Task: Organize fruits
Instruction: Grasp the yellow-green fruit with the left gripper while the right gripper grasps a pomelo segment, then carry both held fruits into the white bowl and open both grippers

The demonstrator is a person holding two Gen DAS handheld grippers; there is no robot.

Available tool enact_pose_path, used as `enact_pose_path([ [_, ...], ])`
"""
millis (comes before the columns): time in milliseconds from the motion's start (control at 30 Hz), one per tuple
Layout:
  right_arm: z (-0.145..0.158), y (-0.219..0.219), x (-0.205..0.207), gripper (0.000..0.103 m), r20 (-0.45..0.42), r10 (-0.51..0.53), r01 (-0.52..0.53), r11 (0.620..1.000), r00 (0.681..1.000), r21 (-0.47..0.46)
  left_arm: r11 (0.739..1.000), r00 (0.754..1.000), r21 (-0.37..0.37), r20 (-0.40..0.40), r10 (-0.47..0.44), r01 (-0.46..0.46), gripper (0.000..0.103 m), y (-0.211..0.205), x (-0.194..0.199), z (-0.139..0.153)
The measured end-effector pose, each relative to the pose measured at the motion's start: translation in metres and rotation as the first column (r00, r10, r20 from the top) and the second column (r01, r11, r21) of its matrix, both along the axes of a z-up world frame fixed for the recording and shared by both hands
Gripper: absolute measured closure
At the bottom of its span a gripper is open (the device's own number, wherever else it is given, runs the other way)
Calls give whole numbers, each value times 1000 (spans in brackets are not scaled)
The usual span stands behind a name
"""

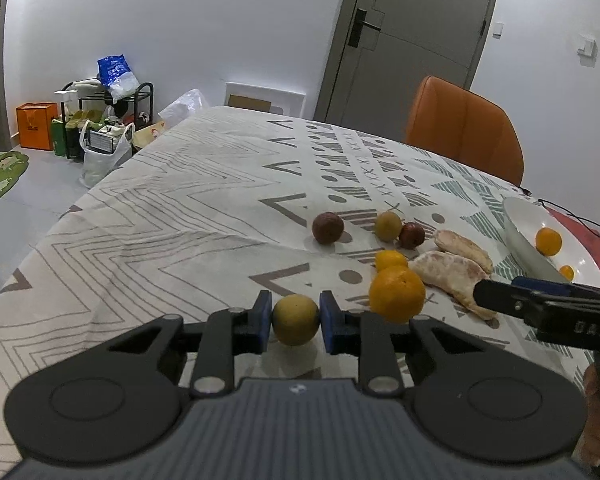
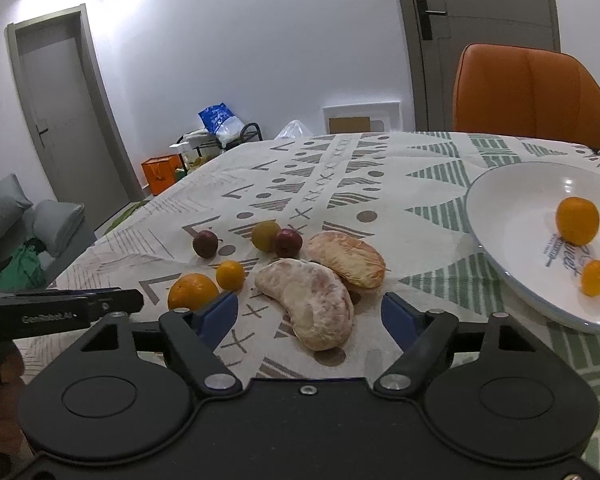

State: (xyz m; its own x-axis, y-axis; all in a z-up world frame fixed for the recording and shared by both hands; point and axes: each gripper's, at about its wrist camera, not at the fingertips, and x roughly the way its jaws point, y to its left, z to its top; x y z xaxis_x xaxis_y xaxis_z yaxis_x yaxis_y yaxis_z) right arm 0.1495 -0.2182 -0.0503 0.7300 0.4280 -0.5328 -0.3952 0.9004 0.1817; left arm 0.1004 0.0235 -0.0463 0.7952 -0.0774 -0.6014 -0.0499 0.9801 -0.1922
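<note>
1. Your left gripper (image 1: 296,320), nearest the lens, has its blue jaws clenched on a small round yellow-green fruit (image 1: 295,319), pads pressing both its sides just above the counter.
2. Your right gripper (image 2: 310,312) stands released, its jaws set either side of a large peeled pale pomelo segment (image 2: 312,304) without touching it.
3. Your counter wears a cloth with grey and green geometric patterns (image 1: 160,220).
4. At the right sits a white round plate (image 2: 512,216) holding two small orange fruits (image 2: 577,220).
5. A second peeled pomelo segment (image 2: 346,258) lies touching the first, behind it.
6. Left of the segments you have a round orange (image 2: 192,292) and a small orange fruit (image 2: 230,275) just beside it.
7. Farther back sit a yellow-green fruit (image 2: 265,235) and two dark red round fruits (image 2: 288,242).
</note>
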Motion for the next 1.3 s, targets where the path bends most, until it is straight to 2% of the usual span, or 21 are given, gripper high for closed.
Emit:
enact_pose_path([
  [467,-12,24,14,35,-9,34,-35,996,999,-81,1000,1000,-8,5,23,-23,79,14,2,3],
  [500,-12,26,14,39,-7,37,-37,995,999,-89,1000,1000,-10,4,24,-24,79,14,1,3],
  [600,-11,28,13,62,10,19,-18,991,1000,-132,1000,1000,-7,7,23,-23,79,12,0,5],
  [633,-10,26,12,65,7,27,-26,991,1000,-130,1000,1000,-7,10,21,-21,79,11,0,6],
  [800,-7,16,6,67,-17,55,-56,995,998,-86,1000,1000,-1,26,11,-11,79,5,-3,12],
  [1300,11,-21,-13,68,47,10,-9,1000,999,-12,998,997,21,57,-60,58,79,-31,-1,23],
])
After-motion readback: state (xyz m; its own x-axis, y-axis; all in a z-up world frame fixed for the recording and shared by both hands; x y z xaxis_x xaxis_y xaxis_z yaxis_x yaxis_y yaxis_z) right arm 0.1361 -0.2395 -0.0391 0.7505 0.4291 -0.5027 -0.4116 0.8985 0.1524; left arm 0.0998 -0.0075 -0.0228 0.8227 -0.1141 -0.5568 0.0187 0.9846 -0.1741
